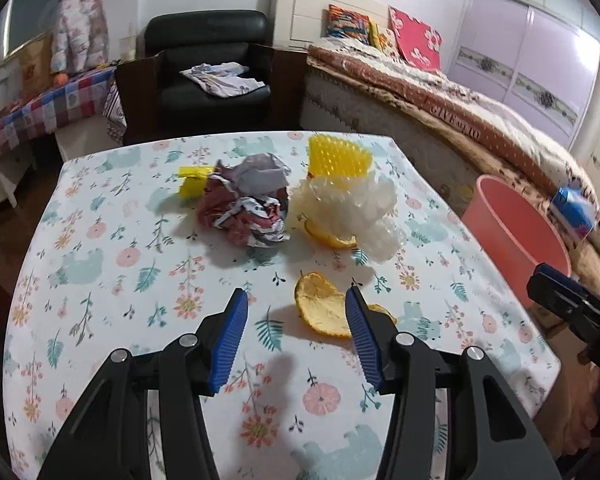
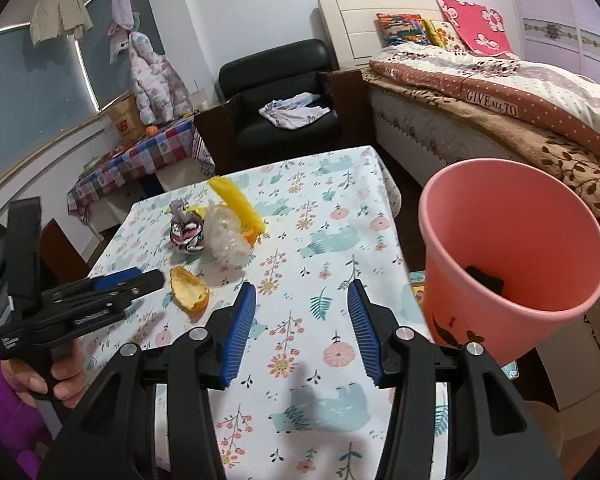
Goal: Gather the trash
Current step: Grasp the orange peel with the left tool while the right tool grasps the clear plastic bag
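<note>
Parted and empty, both pairs of blue pads: left gripper (image 1: 296, 300) low in frame, just short of the orange peel (image 1: 320, 306); right gripper (image 2: 302, 292) over bare tablecloth (image 2: 328, 240). Approach step, seemingly. Next: straddle peel, close, carry to pink bin (image 2: 512, 248) at right.

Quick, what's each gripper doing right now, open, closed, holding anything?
Left gripper: open, holding nothing, jaws over the table near an orange peel.
Right gripper: open, empty, beside the pink bin.
</note>
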`<state>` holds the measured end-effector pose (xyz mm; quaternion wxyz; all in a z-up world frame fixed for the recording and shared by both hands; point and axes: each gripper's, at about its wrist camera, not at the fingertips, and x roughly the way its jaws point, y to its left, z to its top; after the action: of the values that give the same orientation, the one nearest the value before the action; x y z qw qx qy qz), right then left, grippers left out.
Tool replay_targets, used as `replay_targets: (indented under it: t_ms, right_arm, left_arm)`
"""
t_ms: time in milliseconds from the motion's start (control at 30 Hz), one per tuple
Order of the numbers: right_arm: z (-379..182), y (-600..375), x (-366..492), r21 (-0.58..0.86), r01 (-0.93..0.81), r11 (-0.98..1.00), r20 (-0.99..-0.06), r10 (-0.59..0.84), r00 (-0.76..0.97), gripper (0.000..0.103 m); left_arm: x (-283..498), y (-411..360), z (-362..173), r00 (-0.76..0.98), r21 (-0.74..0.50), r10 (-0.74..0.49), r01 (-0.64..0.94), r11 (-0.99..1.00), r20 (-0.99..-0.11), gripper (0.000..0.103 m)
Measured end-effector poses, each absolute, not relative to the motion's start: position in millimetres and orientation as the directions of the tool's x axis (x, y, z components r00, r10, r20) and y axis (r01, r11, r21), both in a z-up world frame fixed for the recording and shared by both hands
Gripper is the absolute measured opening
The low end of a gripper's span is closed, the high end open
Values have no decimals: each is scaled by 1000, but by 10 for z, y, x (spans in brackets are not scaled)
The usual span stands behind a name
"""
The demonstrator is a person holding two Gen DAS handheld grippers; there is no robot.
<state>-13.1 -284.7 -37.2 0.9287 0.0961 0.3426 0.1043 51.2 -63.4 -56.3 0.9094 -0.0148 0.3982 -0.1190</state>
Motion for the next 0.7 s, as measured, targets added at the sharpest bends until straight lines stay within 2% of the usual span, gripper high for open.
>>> replay_targets:
  t_ms: [100, 300, 367, 433, 467, 533, 700]
  right_arm:
    - [-380, -2815, -109, 245, -132, 961, -621, 260, 740, 49]
    - [-419, -2733, -31, 255, -145, 956, -631, 278, 724, 49]
    - [-433, -2692, 7, 256, -152, 955, -635, 284, 719, 49]
    - [-441, -2635, 51, 255, -161, 953, -637, 291, 713, 49]
    - [-442, -2612, 70, 257, -165, 952, -638, 295, 711, 49]
    - [-444, -2554, 116, 256, -178, 950, -640, 304, 706, 49]
    - [-410, -2390, 235, 247, -211, 946, -634, 322, 703, 49]
  left_arm:
    - [599, -695, -614, 642, -111, -225, 213, 971, -733, 50]
    - [732, -760, -729, 593, -124, -232, 217, 968, -771, 36]
    - [755, -759, -758, 579, -134, -237, 216, 967, -780, 28]
    - [770, -750, -774, 570, -149, -247, 214, 965, -784, 13]
    - [775, -740, -782, 568, -153, -248, 211, 965, -785, 10]
    - [768, -720, -780, 569, -163, -256, 210, 964, -781, 6]
    - [691, -590, -711, 590, -195, -272, 192, 962, -760, 4]
